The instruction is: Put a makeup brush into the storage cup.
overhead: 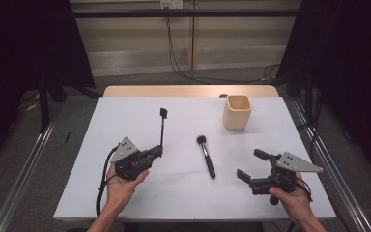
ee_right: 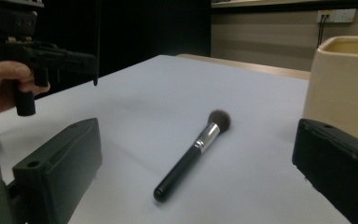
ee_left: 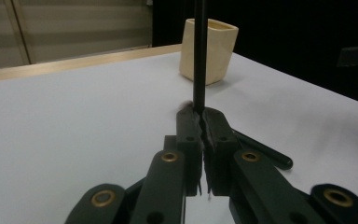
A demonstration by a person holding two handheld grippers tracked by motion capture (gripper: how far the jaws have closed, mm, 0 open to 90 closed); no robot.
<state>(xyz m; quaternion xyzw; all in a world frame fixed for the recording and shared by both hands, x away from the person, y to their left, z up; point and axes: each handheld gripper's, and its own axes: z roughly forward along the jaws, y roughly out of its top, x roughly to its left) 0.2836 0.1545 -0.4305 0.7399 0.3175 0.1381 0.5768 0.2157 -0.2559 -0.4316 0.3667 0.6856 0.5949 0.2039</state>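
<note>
- White matte table top point(overhead: 125, 193) carries everything, with a pale wooden edge at the far side and dark curtains around the room.
- Left gripper point(overhead: 158, 151) has its jaws fully closed on the lower end of a thin black brush point(overhead: 162, 128). The stem rises from the jaw tips and ends in a small flat black head, so its long axis runs away from the person, up in the high view. In the left gripper view the same stem point(ee_left: 199, 56) stands straight up between the pressed pads, smooth and slim.
- Powder brush point(overhead: 206, 156) lies flat on the table between the two grippers, nearer to the right one. It has a glossy black handle, a silver ferrule and a soft dark round tuft. The tuft points to the far side and the handle end points toward the person.
- Cream holder cup point(overhead: 237, 112) stands upright beyond the powder brush, a squarish shape with rounded corners and an open mouth. From the left gripper it lies ahead and to the right, well apart.
- Right gripper point(overhead: 252, 165) is wide open and holds nothing. The powder brush point(ee_right: 193, 154) lies ahead of it, between the lines of its jaws, with the handle end nearest.
- I judge the coming move is to carry the thin brush over the cup mouth, the stem kept upright.
</note>
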